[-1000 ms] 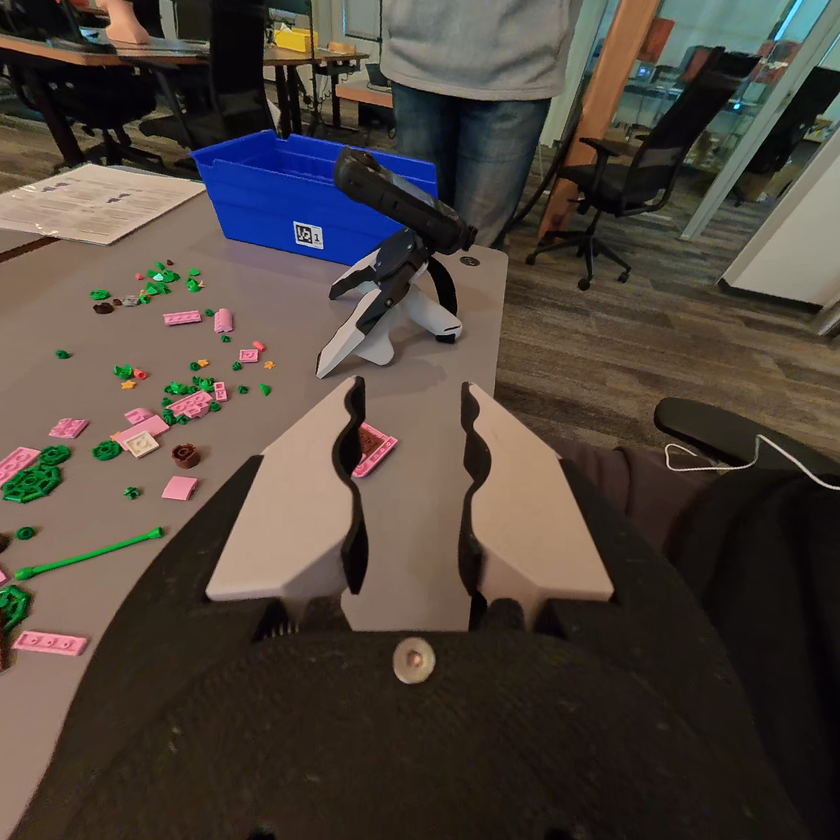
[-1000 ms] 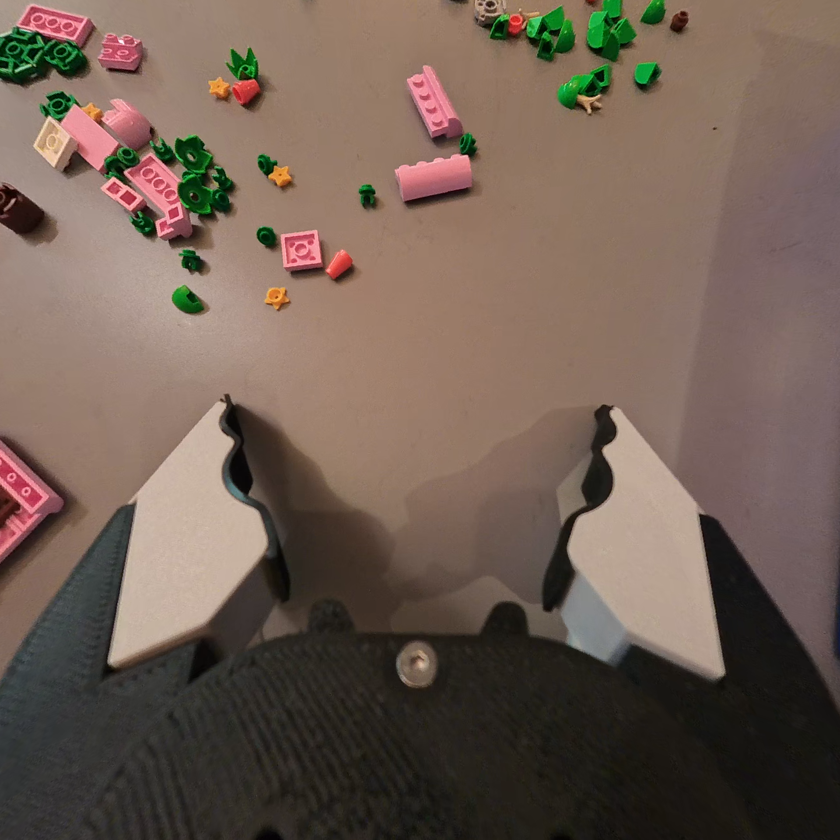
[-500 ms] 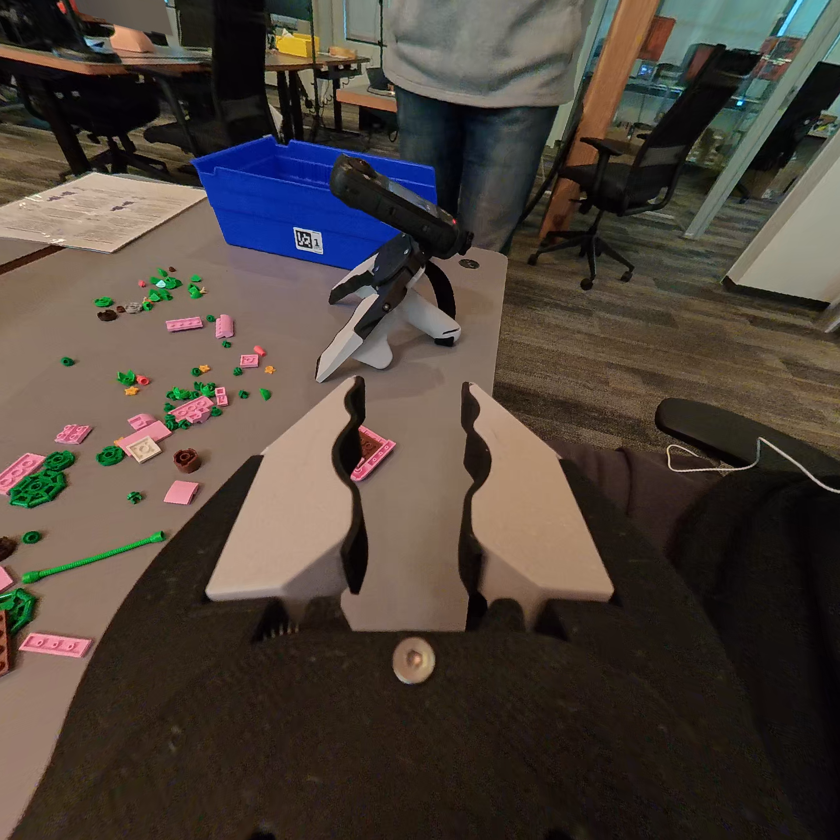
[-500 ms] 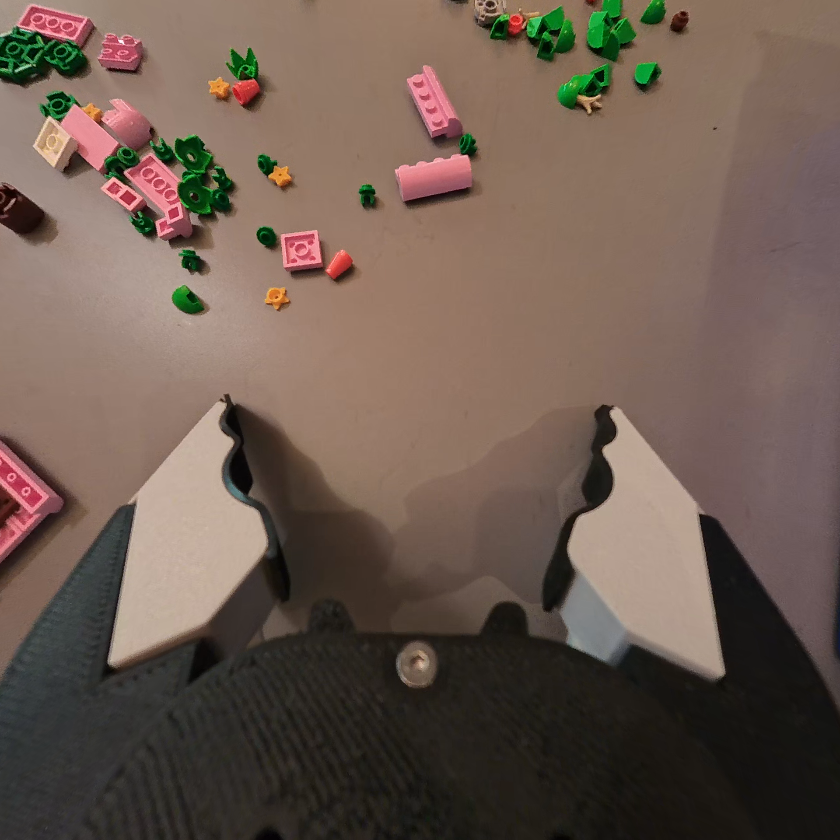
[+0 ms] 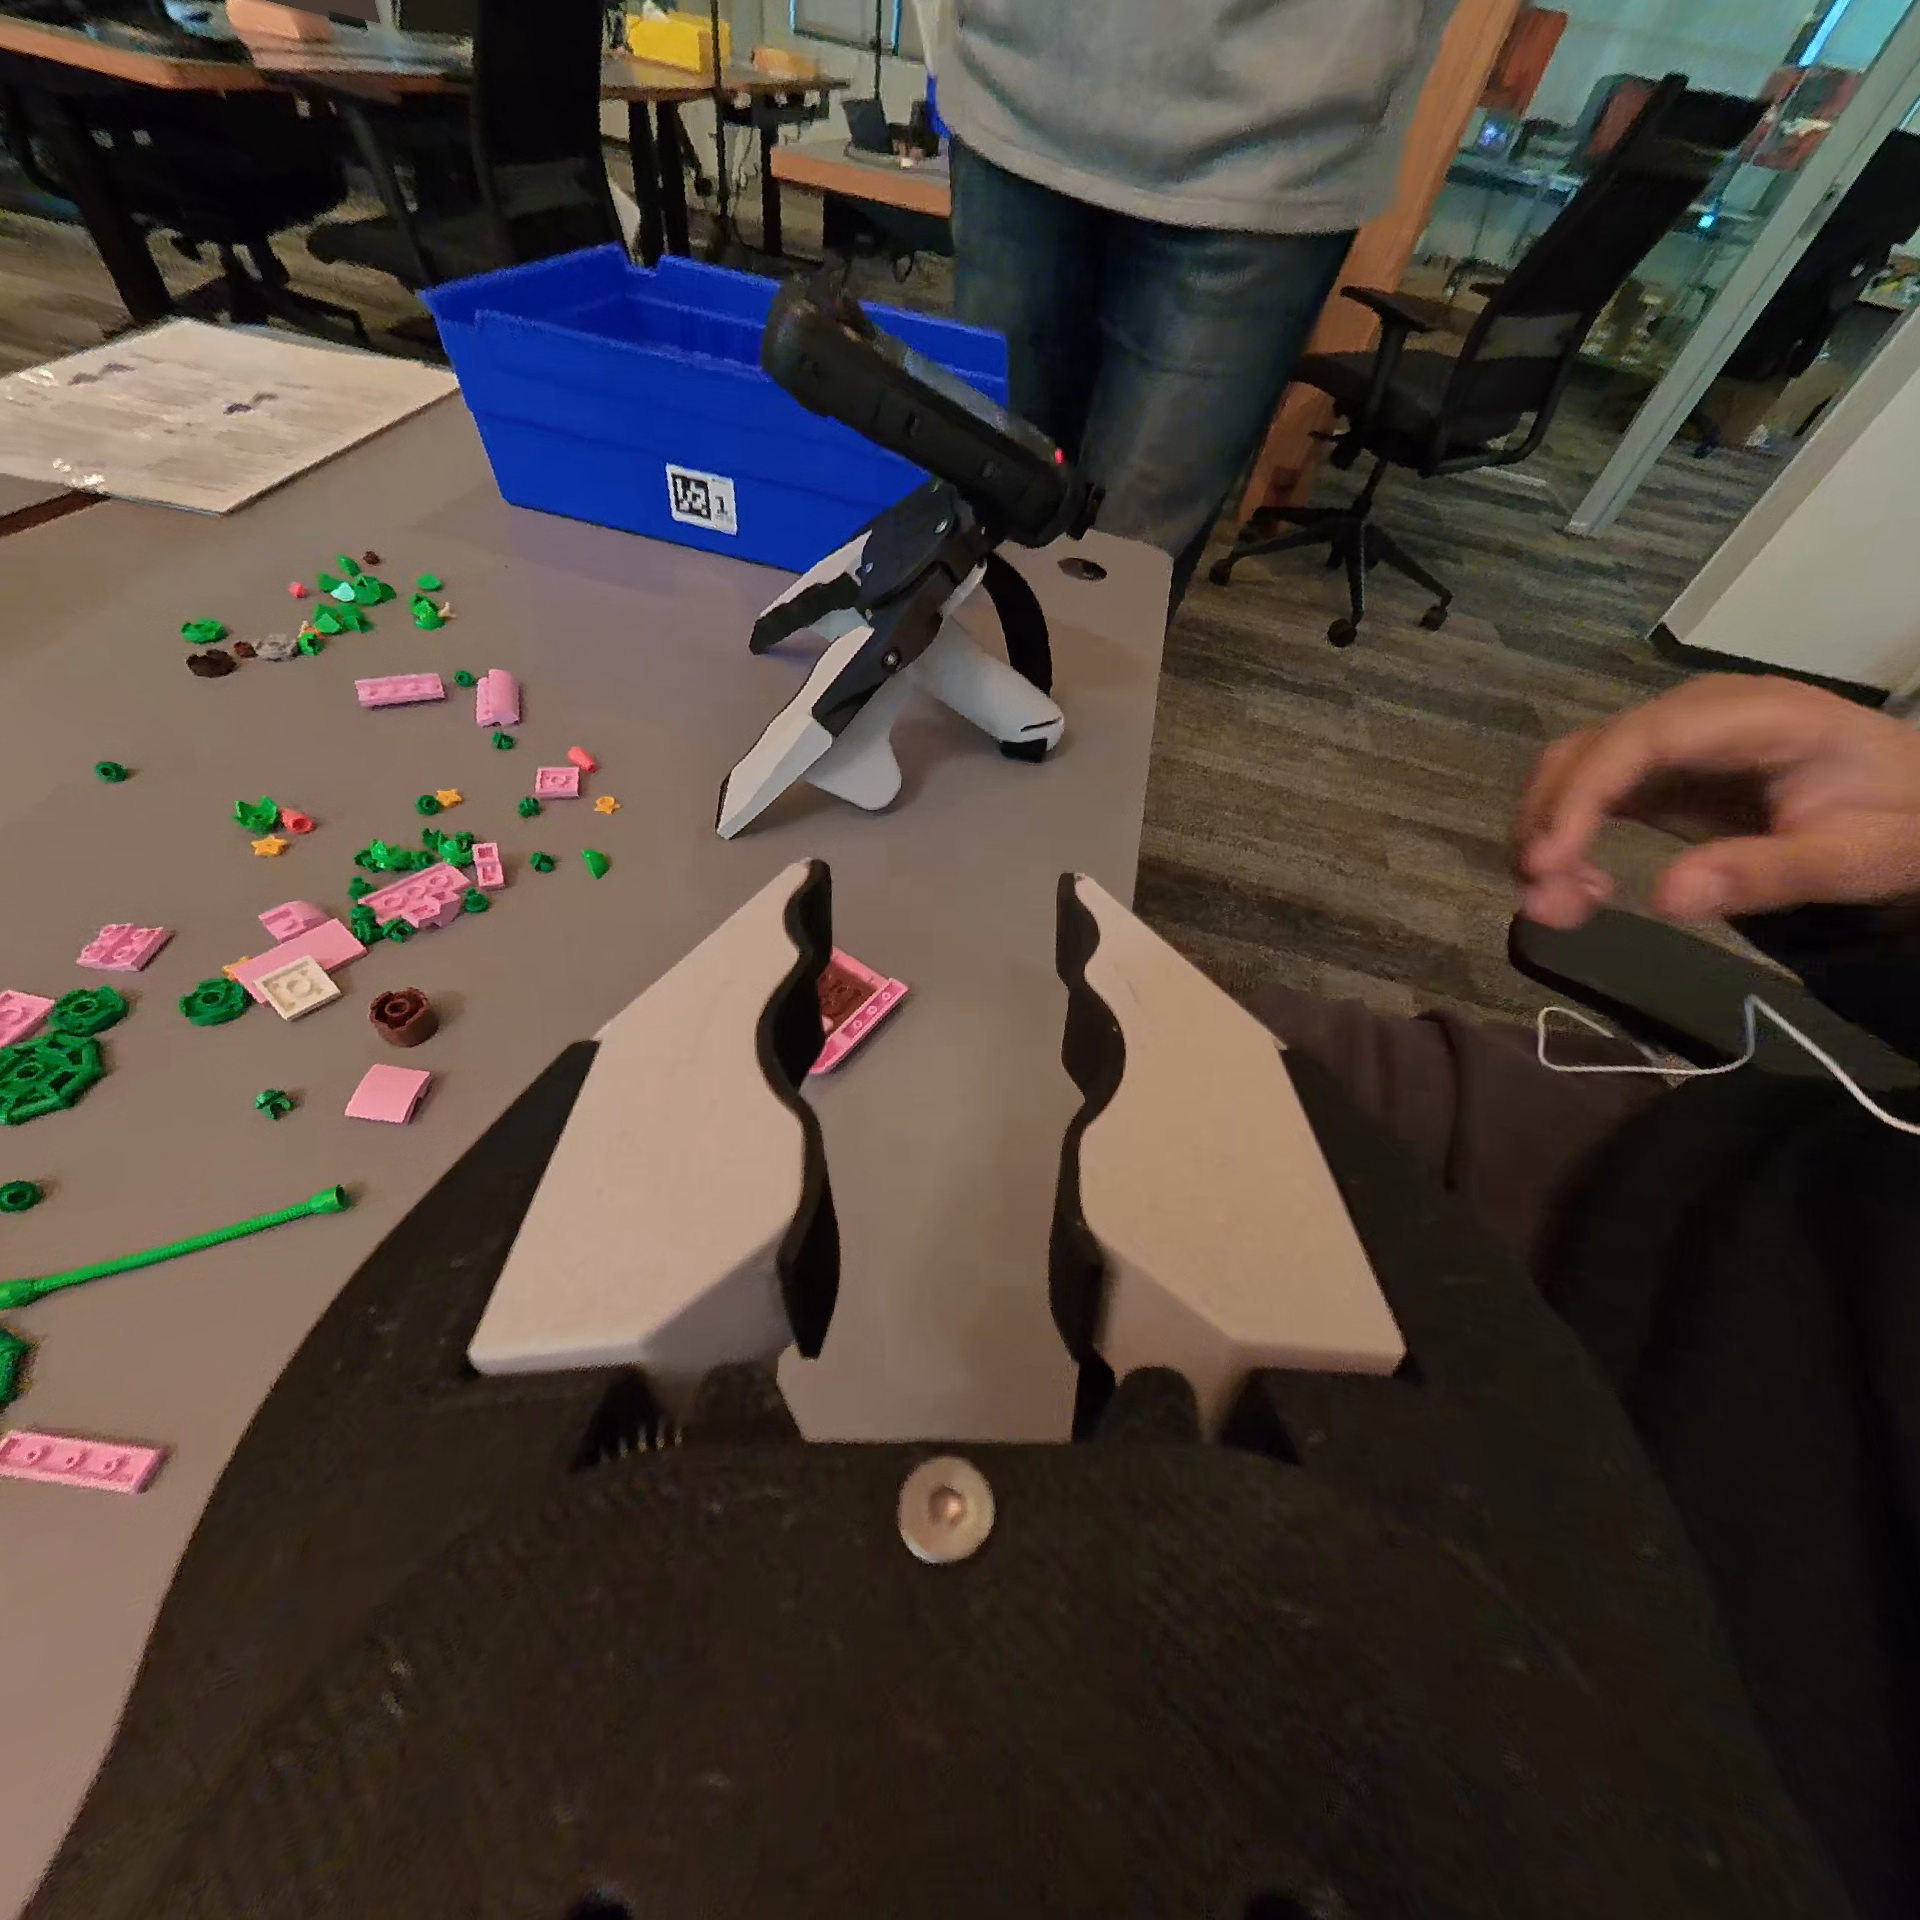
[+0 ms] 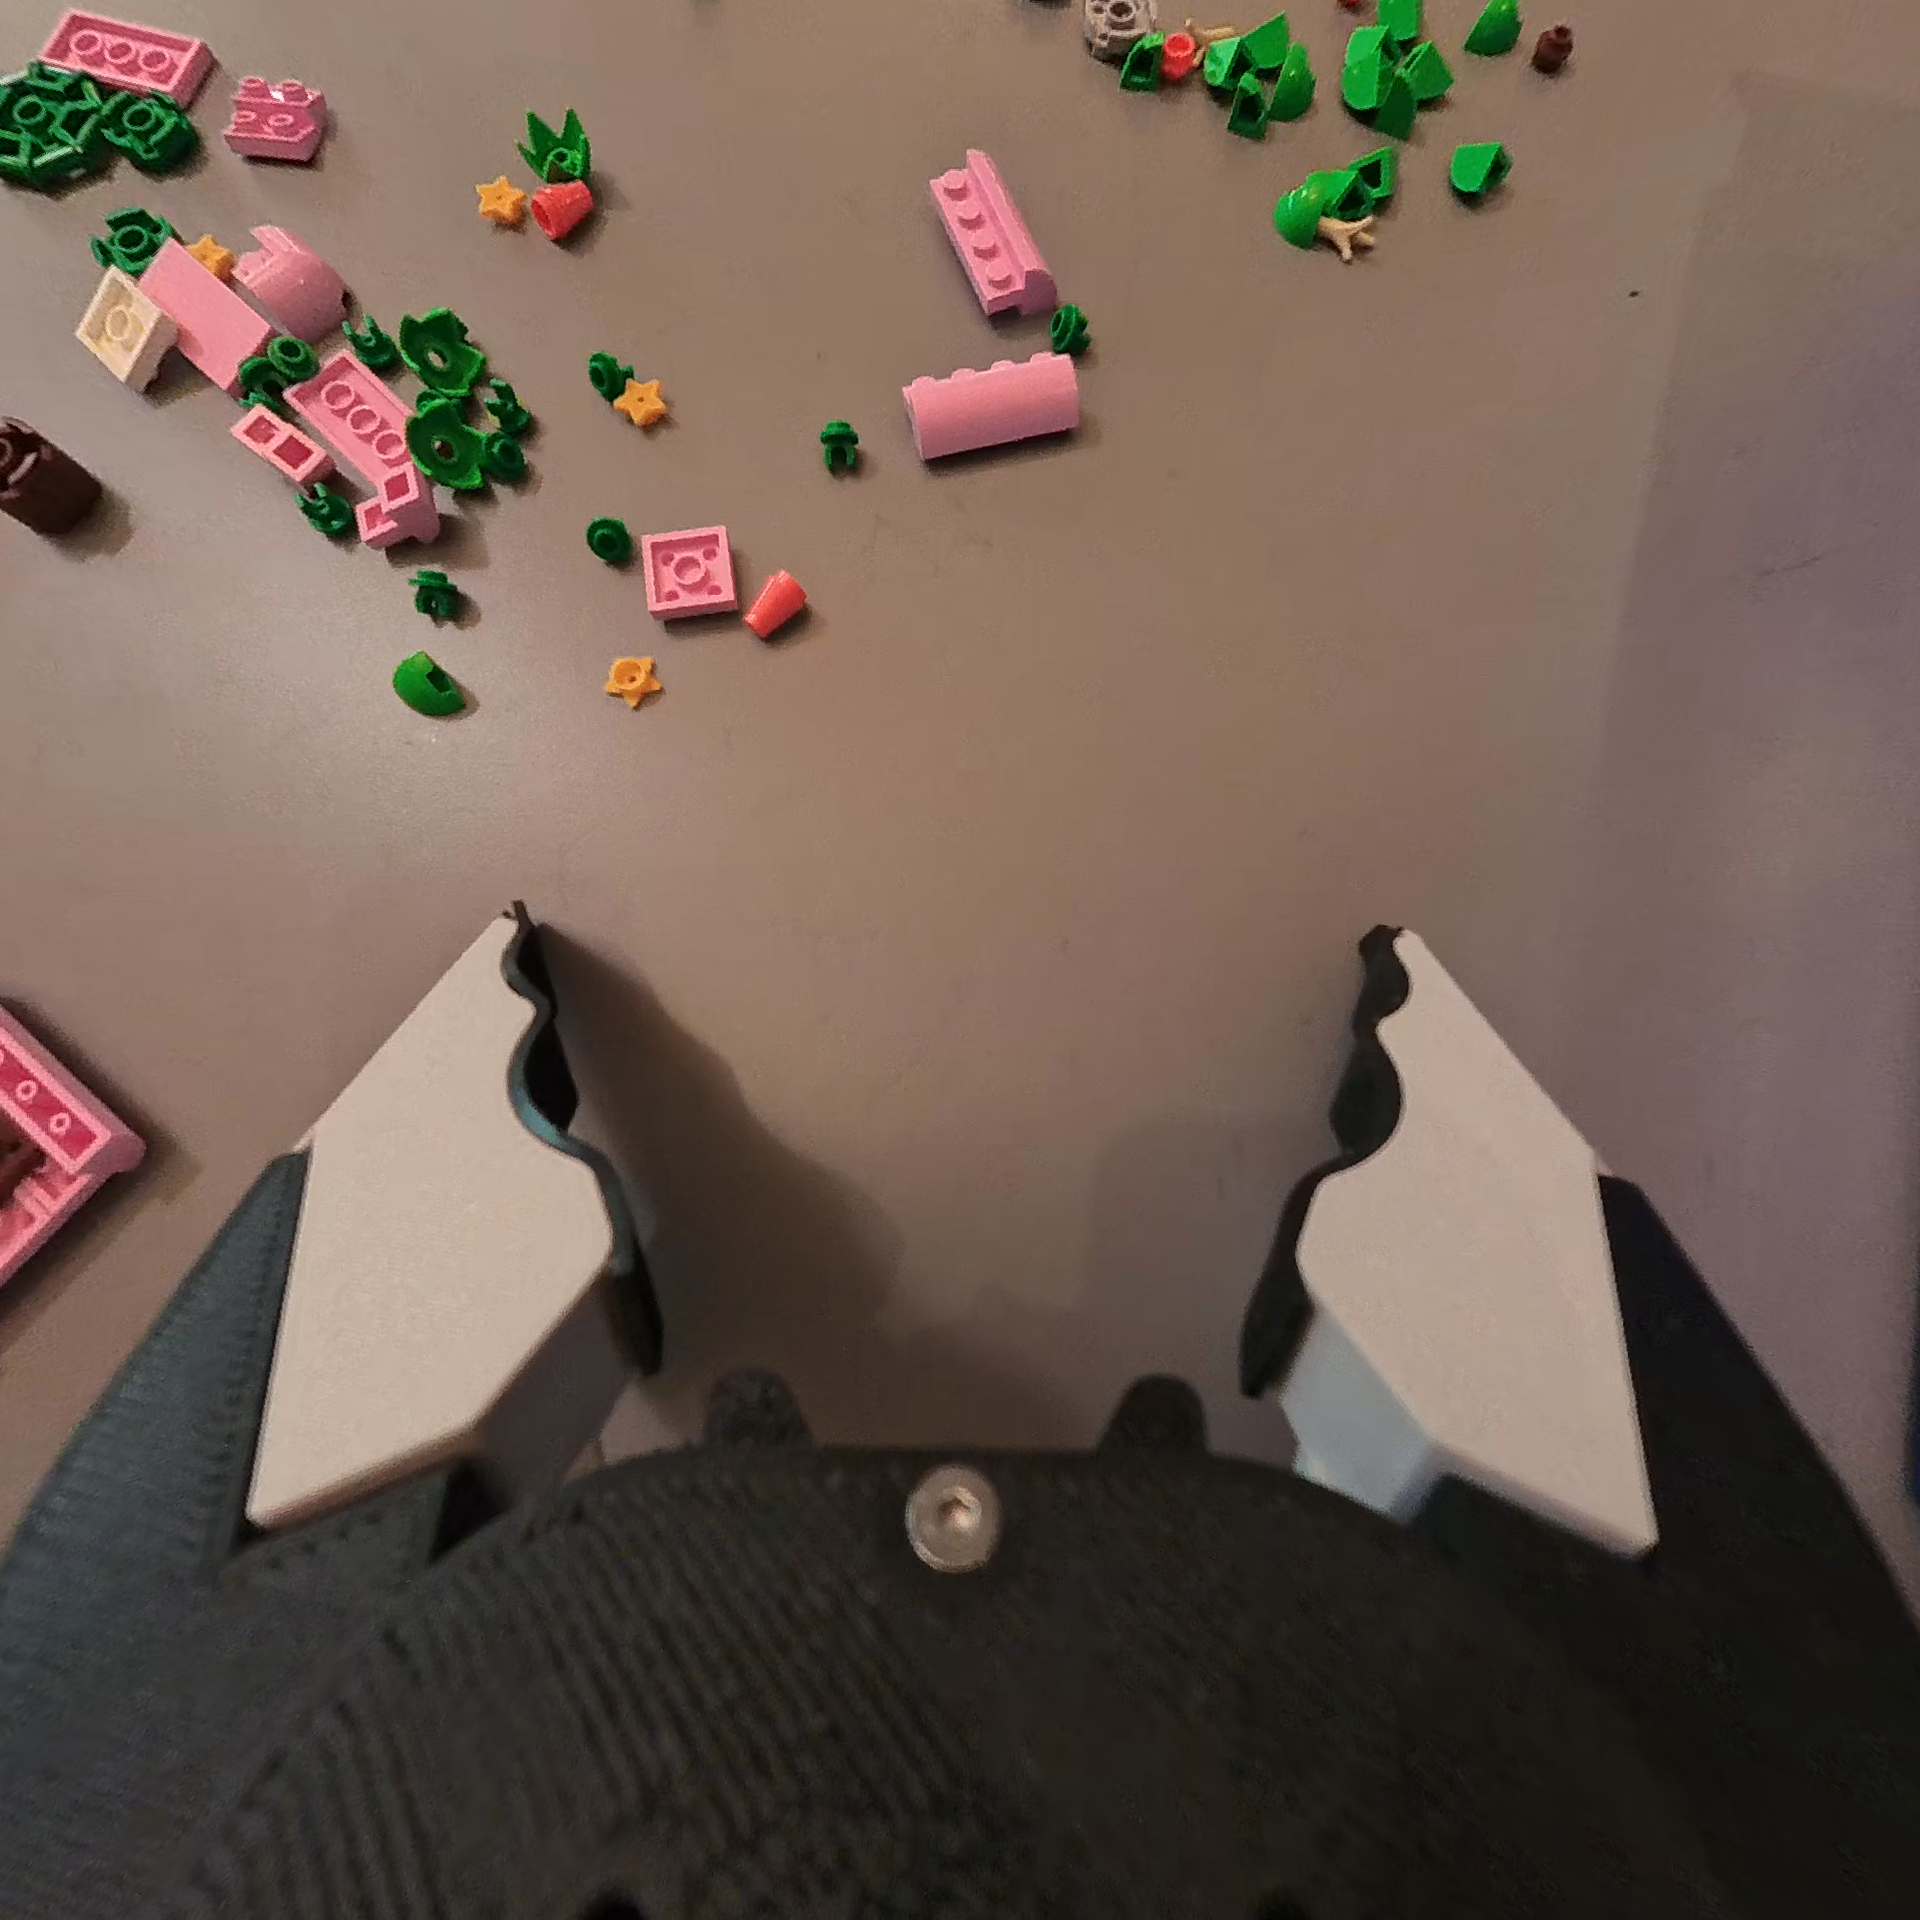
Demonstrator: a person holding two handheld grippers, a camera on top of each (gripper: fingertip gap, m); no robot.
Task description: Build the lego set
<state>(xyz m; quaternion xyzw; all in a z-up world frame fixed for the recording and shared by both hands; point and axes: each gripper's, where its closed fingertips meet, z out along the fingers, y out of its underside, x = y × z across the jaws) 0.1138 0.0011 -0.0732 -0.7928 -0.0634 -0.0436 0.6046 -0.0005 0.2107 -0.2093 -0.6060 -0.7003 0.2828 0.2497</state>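
Loose pink, green, brown and orange Lego pieces (image 5: 416,894) lie scattered on the grey table (image 5: 966,1195). My left gripper (image 5: 940,894) is open and empty, low over the table's near right part. A pink plate with a brown piece on it (image 5: 857,1003) lies just past its left finger, partly hidden. My right gripper (image 6: 951,920) is wide open and empty, pointing down at bare table. In the left wrist view it (image 5: 743,732) stands on the table with no hand on it. The pink plate also shows at the left edge of the right wrist view (image 6: 42,1143).
A blue bin (image 5: 665,405) stands at the table's back, a printed sheet (image 5: 197,410) at the back left. A person in jeans (image 5: 1132,301) stands behind the table. A hand (image 5: 1714,800) hovers at the right, beyond the table's right edge (image 5: 1148,748). A green rod (image 5: 177,1247) lies at the left.
A hand has come into the left wrist view at the right. The left view shifted slightly back. The right gripper has not moved.
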